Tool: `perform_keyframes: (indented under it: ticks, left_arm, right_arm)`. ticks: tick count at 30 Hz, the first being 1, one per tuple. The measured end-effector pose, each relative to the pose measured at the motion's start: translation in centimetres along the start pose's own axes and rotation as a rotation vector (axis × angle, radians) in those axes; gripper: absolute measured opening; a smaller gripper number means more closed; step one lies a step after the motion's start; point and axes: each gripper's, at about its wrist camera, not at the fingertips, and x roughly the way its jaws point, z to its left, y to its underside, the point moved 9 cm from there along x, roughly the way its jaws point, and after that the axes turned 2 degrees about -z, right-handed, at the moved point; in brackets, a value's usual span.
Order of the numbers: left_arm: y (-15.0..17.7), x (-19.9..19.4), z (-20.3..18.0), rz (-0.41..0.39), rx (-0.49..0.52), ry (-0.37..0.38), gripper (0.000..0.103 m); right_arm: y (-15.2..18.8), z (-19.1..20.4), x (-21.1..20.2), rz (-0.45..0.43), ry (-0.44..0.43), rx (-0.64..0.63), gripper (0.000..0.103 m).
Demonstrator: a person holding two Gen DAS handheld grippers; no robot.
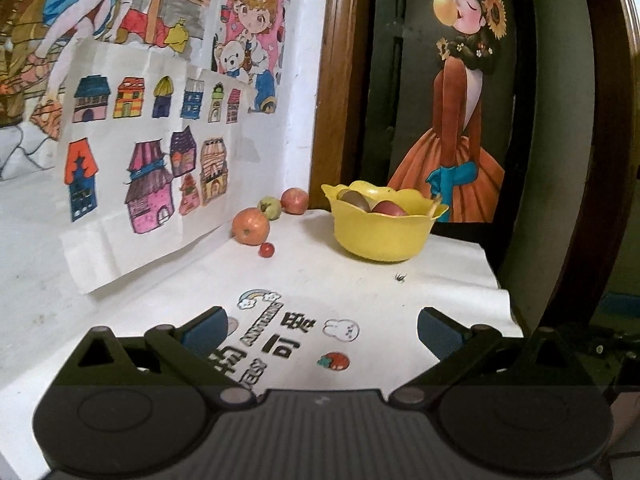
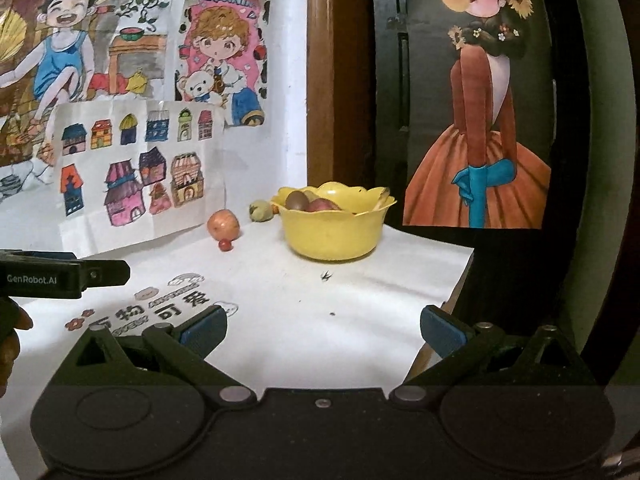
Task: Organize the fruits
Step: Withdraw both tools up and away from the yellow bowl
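While you hold both tools low over the white table cover (image 1: 304,280), the left gripper (image 1: 322,330) has its jaws spread wide with nothing between them, and the right gripper (image 2: 324,328) is likewise spread and empty. The yellow bowl (image 1: 380,234) stands near the far edge of the cover and contains a red fruit (image 1: 390,208) and a brown one (image 1: 354,200). To its left, against the wall, lie an orange-red apple (image 1: 250,226), a green fruit (image 1: 270,207), a second red apple (image 1: 295,200) and a small red berry (image 1: 266,249). All four sit outside the bowl.
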Motion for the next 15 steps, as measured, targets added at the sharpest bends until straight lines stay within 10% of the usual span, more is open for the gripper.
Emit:
perform_keyframes:
  ticks: [15]
  left_arm:
    - [0.8,-1.0,3.8,0.035,-0.010,-0.085,0.103]
  right_arm:
    - [0.3,3.3,1.0,0.056,-0.085,-0.063,0.102]
